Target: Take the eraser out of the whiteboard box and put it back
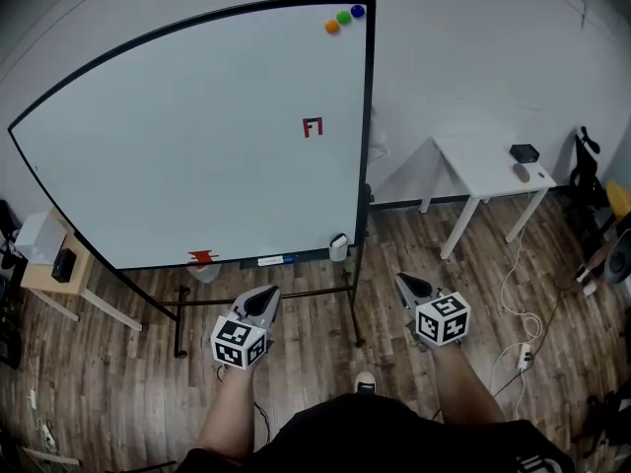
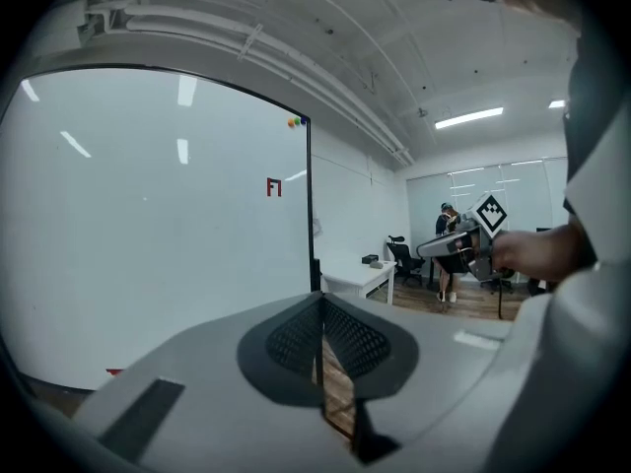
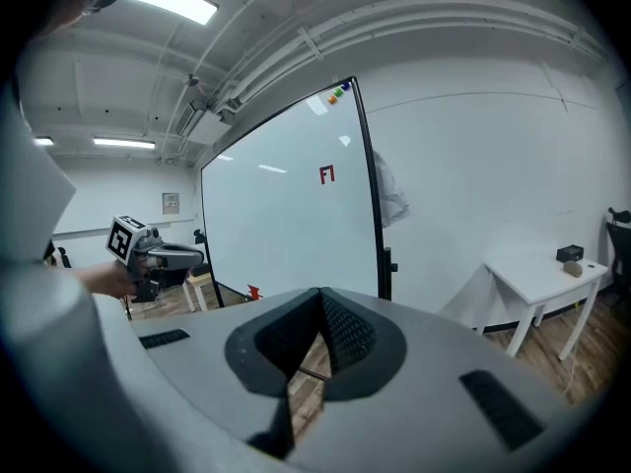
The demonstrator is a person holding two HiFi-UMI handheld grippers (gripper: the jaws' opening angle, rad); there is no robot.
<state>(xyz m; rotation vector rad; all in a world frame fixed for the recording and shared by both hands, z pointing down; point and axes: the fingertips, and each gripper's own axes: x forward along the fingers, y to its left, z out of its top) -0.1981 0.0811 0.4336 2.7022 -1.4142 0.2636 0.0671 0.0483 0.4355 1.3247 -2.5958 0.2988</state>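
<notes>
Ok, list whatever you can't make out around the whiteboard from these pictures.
- Head view: the white box at the foot of the whiteboard is too small to show whether an eraser is inside.
- Left gripper view: the left gripper hides that box with its own body.
- Head view: the dark items on the white table are too small to identify.

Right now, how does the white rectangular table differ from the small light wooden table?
The white rectangular table stands right of the whiteboard; the small light wooden table stands at its lower left corner. The white one bears two small dark items, the wooden one a pale box. Both stand on the plank floor.
</notes>
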